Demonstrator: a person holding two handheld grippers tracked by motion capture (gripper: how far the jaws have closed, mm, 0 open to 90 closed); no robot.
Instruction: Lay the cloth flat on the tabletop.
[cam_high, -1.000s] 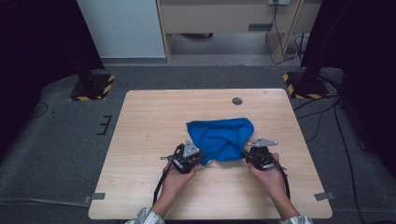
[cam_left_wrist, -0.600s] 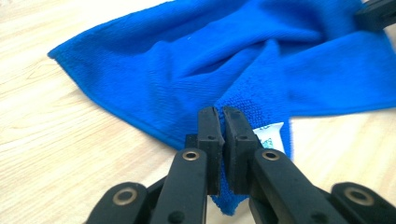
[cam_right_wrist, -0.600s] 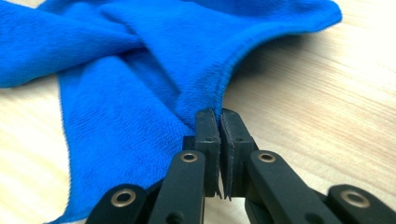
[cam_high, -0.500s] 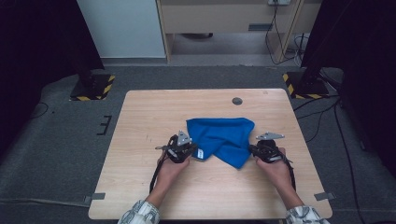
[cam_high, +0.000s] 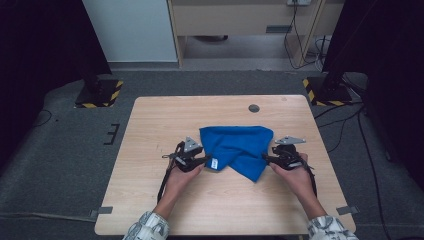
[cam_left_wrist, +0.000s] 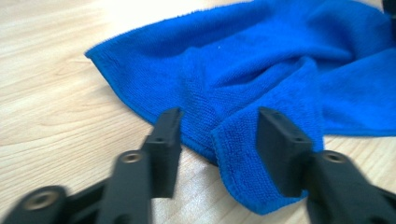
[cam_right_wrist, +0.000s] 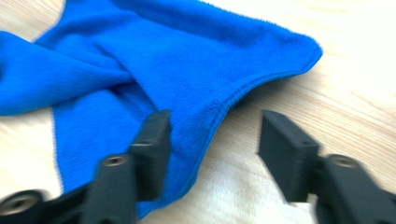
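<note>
Cloth (cam_high: 237, 150) bright blue, loosely folded

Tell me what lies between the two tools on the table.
The blue cloth, loosely folded, lies between the left tool and the right tool in the high view. Both have just been opening and clamp nothing.

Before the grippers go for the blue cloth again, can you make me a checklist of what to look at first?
1. Soft blue cloth lies wholly on the pale wooden table: ok.
2. Left gripper has just been opening, with a folded cloth corner between the jaws, unpinched: ok.
3. Right gripper has just been opening, with the cloth edge beside one jaw: ok.
4. Cloth smooth and flat: not ok, it is creased and folded over.
5. Small white label facing up near the left gripper: ok.
6. Cloth lies apart from the round dark table hole: ok.
</note>
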